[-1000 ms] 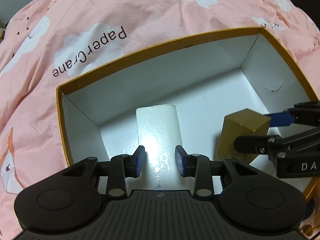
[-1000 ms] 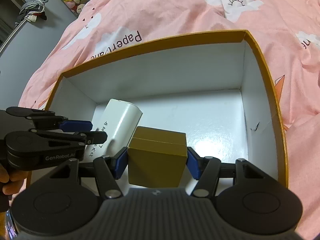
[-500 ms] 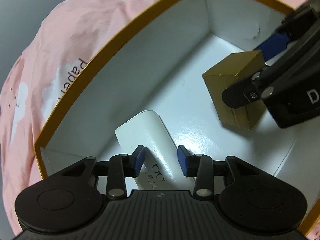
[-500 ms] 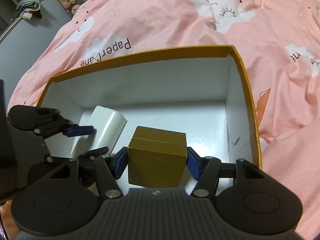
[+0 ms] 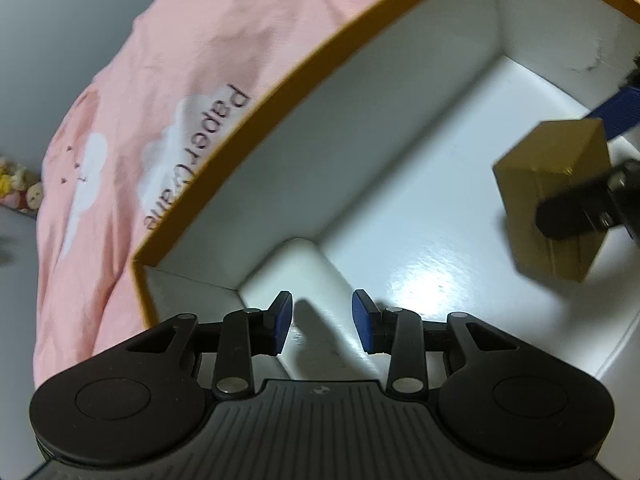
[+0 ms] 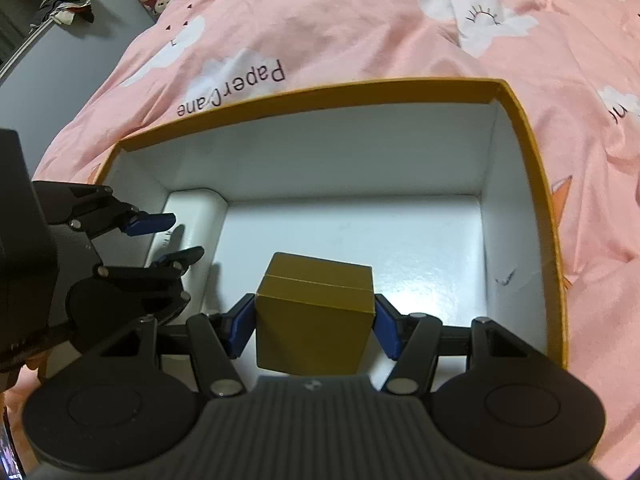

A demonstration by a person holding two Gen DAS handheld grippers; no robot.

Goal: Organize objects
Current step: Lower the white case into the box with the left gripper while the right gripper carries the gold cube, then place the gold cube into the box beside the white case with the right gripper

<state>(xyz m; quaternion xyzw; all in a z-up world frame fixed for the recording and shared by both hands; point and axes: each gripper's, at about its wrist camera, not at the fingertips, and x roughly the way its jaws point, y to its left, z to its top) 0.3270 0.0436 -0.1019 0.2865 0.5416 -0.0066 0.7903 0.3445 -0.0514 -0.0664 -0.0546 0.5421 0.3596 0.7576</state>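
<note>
Rolling and sinking, our left gripper (image 5: 321, 322) has slid the white case (image 6: 192, 216) into the tray's (image 6: 532, 184) nine-o'clock corner, jaws just narrowed astride it, while our right gripper (image 6: 315, 322) clamps the gold box (image 6: 314, 306), which we judge wants setting down alongside.

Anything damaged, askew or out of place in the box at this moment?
One blemish: a small dark scuff on the right inner wall of the orange-rimmed box. Otherwise orderly: the white box lies along the left wall, and the gold box sits clamped in the right gripper.
</note>
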